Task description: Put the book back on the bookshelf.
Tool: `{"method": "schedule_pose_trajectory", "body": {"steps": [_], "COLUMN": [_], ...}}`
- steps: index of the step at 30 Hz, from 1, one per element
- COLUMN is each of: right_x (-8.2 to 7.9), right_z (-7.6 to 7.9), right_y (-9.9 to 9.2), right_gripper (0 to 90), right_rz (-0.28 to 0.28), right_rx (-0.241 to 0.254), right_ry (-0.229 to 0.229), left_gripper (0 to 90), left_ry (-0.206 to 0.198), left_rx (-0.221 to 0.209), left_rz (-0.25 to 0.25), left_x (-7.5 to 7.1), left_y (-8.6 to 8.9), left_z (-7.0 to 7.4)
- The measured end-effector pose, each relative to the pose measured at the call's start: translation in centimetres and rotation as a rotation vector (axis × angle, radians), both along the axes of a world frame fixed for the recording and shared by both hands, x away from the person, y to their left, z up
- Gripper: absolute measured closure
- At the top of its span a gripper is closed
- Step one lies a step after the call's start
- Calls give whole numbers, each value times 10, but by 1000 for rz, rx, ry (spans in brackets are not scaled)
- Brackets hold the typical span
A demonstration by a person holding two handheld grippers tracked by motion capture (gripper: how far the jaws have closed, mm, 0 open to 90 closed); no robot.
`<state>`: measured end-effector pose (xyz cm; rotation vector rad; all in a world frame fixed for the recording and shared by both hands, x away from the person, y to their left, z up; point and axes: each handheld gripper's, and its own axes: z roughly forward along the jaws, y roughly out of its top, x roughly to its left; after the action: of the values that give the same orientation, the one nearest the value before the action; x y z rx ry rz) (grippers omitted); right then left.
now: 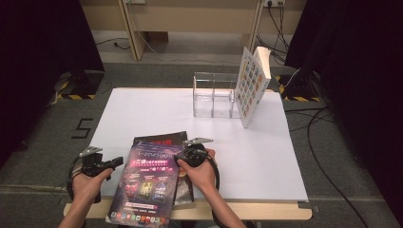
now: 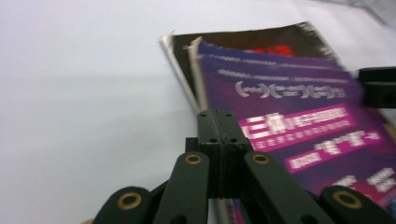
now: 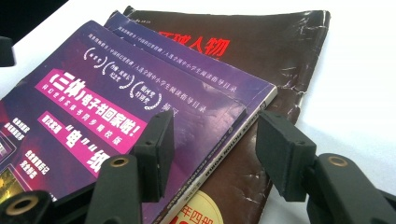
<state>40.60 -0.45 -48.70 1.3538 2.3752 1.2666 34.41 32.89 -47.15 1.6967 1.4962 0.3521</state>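
A purple magazine [image 1: 145, 183] lies at the lower centre of the high view, stacked on a dark brown magazine [image 1: 161, 138] near the front edge of the white tabletop [image 1: 142, 109]; the right gripper [image 3: 212, 140] straddles the purple one's spine edge, jaws apart and not pressing; the left gripper [image 2: 218, 128], jaws together on nothing, sits at the stack's left edge, at lower left in the high view; a clear acrylic holder [image 1: 213, 97] stands at upper centre, a white book [image 1: 252, 85] leaning against its right side.
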Motion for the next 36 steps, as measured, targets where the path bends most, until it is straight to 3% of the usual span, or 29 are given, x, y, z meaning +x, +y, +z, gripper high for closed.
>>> {"method": "schedule_pose_trajectory", "body": {"steps": [6, 13, 22, 25, 36], "right_x": [1, 3, 5, 7, 9], "right_z": [0, -1, -2, -1, -1], "right_y": [1, 3, 4, 0, -4], "right_gripper": [475, 471, 456, 456, 458], "right_rz": [8, 5, 0, -12, -26], "right_rx": [-2, 6, 22, 26, 52], "right_ry": [-2, 8, 28, 32, 70], "left_gripper": [898, 898, 898, 898, 897], "left_ry": [33, 55, 59, 62, 45], "left_rx": [-17, -1, 36, 24, 41], "left_rz": [-17, -24, -56, -70, -65], "left_x": [5, 8, 7, 8, 6], "left_y": [-1, -3, -10, -15, -19], "left_z": [-9, -12, -9, -10, -11]}}
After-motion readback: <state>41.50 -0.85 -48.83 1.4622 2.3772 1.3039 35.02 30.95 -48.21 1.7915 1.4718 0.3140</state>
